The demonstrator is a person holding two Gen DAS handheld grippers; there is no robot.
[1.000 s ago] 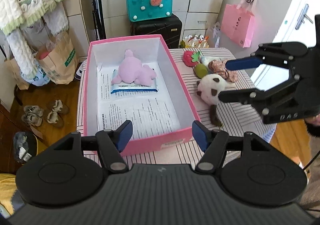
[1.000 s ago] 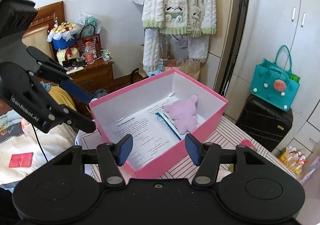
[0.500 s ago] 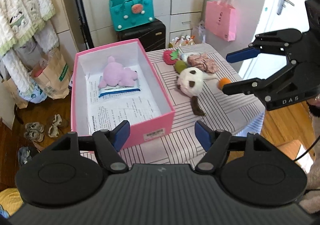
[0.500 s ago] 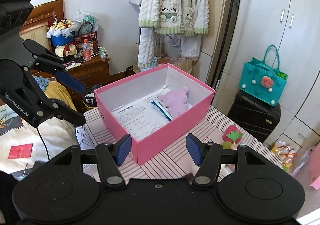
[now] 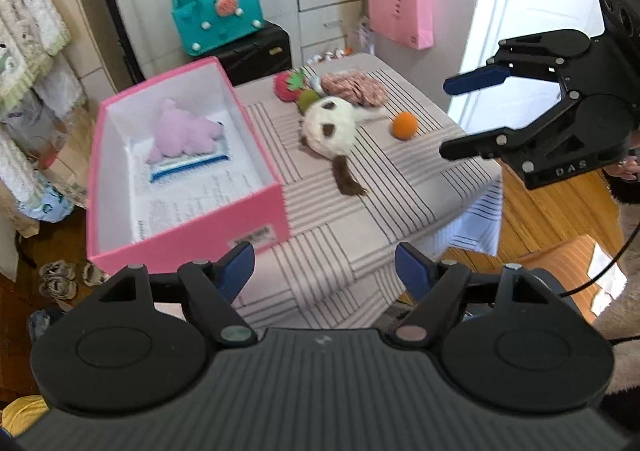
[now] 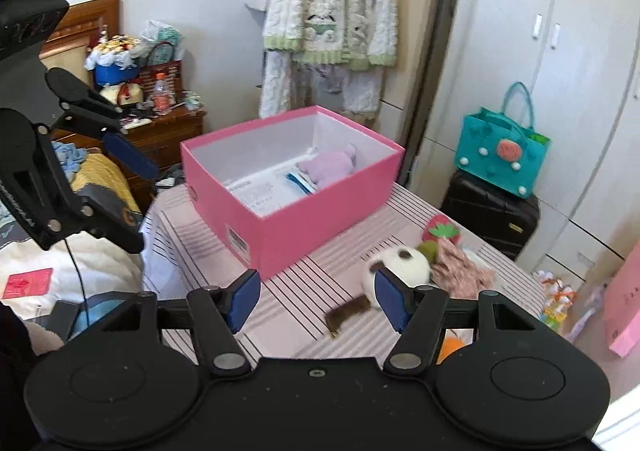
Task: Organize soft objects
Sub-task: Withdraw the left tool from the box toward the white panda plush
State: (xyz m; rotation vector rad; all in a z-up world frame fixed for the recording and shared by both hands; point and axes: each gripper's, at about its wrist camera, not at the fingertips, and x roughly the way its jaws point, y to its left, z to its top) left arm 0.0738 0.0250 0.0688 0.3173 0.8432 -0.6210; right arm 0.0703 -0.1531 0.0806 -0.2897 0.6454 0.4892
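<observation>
You hold two grippers above a striped tabletop point(image 5: 328, 219). Your left gripper point(image 5: 324, 271) is open and empty, its jaws having just been widening, with bare cloth showing between them. Your right gripper point(image 6: 316, 297) is also open and holds nothing, its jaws likewise having just been widening; it hangs over the tabletop's near edge, probably readying for the next pick.

In the left view, a pink box point(image 5: 224, 223) sits at 10 o'clock, open-topped. A lilac plush point(image 5: 180, 133) lies inside it on papers, so one item seems already sorted.

The rest wait outside the box, from 12 to 1 o'clock. A panda plush point(image 5: 330, 127) lies nearest, its brown tail trailing toward you. An orange ball point(image 5: 405, 125) sits just to its right. Behind them, touching in a cluster, are a strawberry plush point(image 5: 286, 87), a green ball point(image 5: 307, 99) and a patterned scrunchie point(image 5: 354, 87).

In the right view, the panda lies just beyond the right gripper's right fingertip point(image 6: 390, 301), which makes it the likely next target.
</observation>
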